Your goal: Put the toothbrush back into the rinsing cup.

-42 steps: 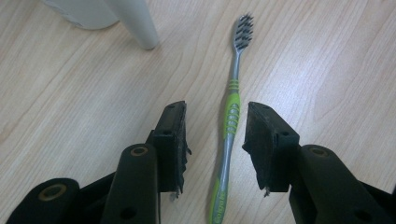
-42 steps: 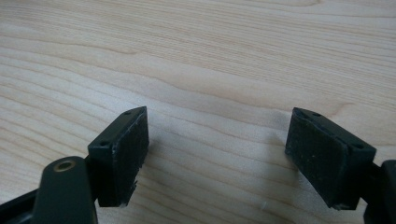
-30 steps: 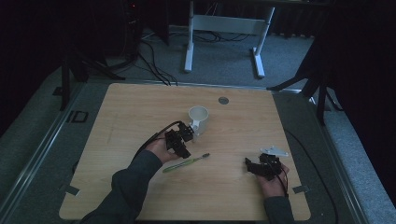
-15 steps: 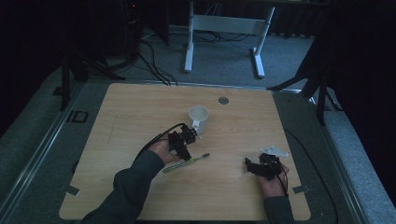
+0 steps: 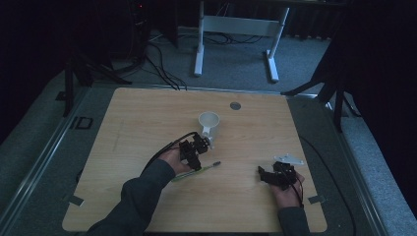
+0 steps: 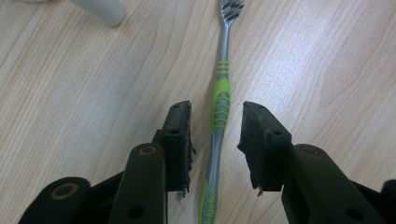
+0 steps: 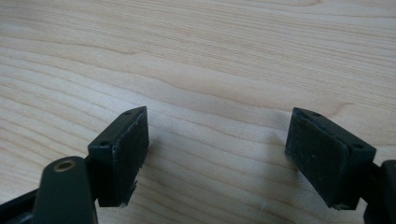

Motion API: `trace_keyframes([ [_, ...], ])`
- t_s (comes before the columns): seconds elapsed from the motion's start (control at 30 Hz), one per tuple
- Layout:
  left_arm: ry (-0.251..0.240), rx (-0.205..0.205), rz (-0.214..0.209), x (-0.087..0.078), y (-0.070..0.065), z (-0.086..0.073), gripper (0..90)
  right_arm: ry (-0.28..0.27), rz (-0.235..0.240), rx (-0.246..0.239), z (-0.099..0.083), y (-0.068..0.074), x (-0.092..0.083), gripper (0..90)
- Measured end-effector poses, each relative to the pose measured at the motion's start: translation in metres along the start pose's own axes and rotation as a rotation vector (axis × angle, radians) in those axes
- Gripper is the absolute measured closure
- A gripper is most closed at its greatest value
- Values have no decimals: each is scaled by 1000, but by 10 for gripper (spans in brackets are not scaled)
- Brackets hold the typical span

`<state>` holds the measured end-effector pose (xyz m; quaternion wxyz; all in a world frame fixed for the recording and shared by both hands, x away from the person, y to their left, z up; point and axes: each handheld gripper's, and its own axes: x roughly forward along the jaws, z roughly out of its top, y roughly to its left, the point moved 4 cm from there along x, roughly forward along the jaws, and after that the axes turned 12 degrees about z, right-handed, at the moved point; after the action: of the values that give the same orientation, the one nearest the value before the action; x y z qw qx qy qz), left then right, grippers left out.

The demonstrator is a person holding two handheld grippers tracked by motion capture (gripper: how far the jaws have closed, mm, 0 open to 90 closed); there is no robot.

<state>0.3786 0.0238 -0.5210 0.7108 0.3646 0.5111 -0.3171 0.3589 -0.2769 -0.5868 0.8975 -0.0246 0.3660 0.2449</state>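
Observation:
A green and grey toothbrush [image 6: 221,100] lies flat on the wooden table [image 5: 137,123], bristles pointing away from my left gripper [image 6: 218,106]. That gripper is open, one pad on each side of the handle, neither touching it. From the high view the toothbrush [image 5: 204,169] lies just in front of the left gripper [image 5: 194,150], with a white mug [image 5: 209,123] upright right behind it. A white piece of the mug [image 6: 100,9] shows at the top left of the left gripper view. My right gripper [image 7: 219,116] stands wide open over bare wood, low at the table's front right [image 5: 268,176].
A small grey round disc [image 5: 235,105] is set into the table's far side. A white metal stand [image 5: 236,24] and cables lie on the floor beyond the table. A black cable [image 5: 164,150] trails from the left gripper.
My left gripper has crept slightly right and down over the toothbrush handle. The right gripper, the mug and the toothbrush have stayed put.

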Motion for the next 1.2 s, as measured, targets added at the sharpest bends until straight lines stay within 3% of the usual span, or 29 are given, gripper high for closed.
trace_keyframes([
  [1.2,51,34,-2,18,-13,3,699,1,2,1,0,0,0,211],
])
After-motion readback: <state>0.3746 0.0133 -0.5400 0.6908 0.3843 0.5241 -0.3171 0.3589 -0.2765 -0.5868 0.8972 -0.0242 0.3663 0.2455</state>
